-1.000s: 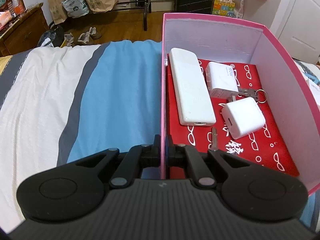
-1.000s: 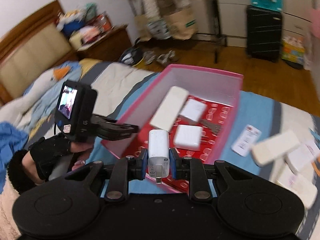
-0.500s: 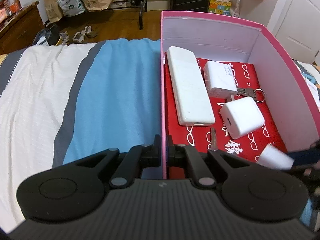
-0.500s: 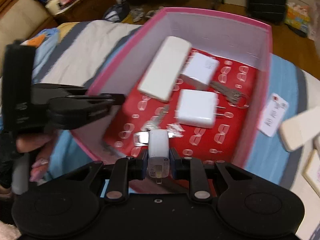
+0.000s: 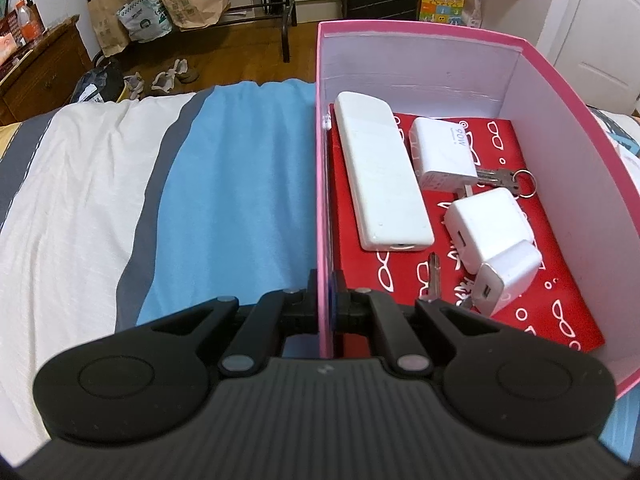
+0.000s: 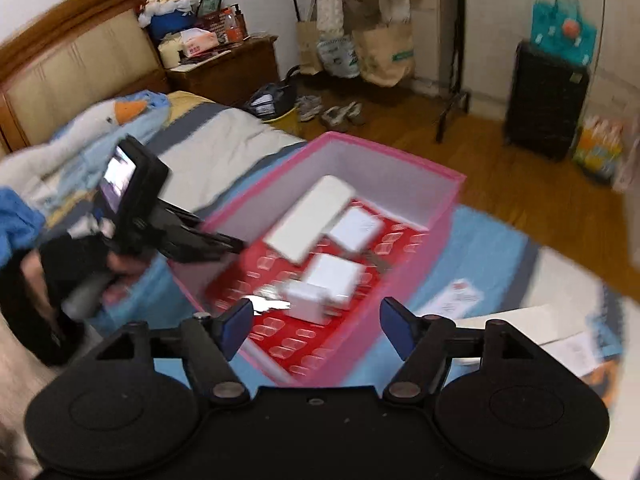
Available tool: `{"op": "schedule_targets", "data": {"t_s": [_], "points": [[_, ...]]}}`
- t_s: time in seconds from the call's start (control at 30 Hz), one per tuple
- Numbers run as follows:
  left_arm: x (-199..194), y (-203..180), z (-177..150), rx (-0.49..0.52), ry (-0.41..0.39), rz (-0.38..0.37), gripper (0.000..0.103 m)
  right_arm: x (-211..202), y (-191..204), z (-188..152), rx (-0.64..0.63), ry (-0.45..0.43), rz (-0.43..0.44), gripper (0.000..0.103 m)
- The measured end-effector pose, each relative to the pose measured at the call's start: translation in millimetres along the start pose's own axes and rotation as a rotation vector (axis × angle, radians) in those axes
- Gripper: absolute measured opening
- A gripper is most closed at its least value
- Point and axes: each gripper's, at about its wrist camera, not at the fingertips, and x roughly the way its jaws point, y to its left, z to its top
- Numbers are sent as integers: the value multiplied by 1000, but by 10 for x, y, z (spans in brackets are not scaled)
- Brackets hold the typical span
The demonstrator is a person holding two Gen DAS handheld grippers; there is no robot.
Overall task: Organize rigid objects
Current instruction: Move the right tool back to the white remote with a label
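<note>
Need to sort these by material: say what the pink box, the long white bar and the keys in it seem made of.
Pink open-topped box: looks like cardboard, matte; thin flat walls with pale lining.
Long white rounded bar: probably plastic, smooth with a slight sheen; small glints show near its end.
Silver keys on a ring: metal, shiny; bright reflections on blades and ring.

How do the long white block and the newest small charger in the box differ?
The long white block is slim and lies flat by the pink box's left wall; the small charger is stubby and leans tilted on another charger. The block's end is rounded, the charger's squared. Both are white.
</note>
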Motion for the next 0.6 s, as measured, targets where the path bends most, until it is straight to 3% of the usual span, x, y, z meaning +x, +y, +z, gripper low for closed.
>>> {"op": "schedule_targets", "data": {"t_s": [0.13,0.2,0.33,0.47,0.6], "points": [[-5,2,10,-7,0,3,4,-205,-300,-249,-51,-134,-90,83],[-12,-4,3,-5,-1,5,4,-214,-523,-361,-13,-145,-123,83],[-12,-5,0,-4,-2,6,4,-110,-936,-550,81,-32,-161,83],[-14,-6,-8,-2,4,8,4,67,-1194,-761,37,69,-211,83],[-17,-23,-1,4,8,19,5,288,-1397,-950,87,162,-132,83]]}}
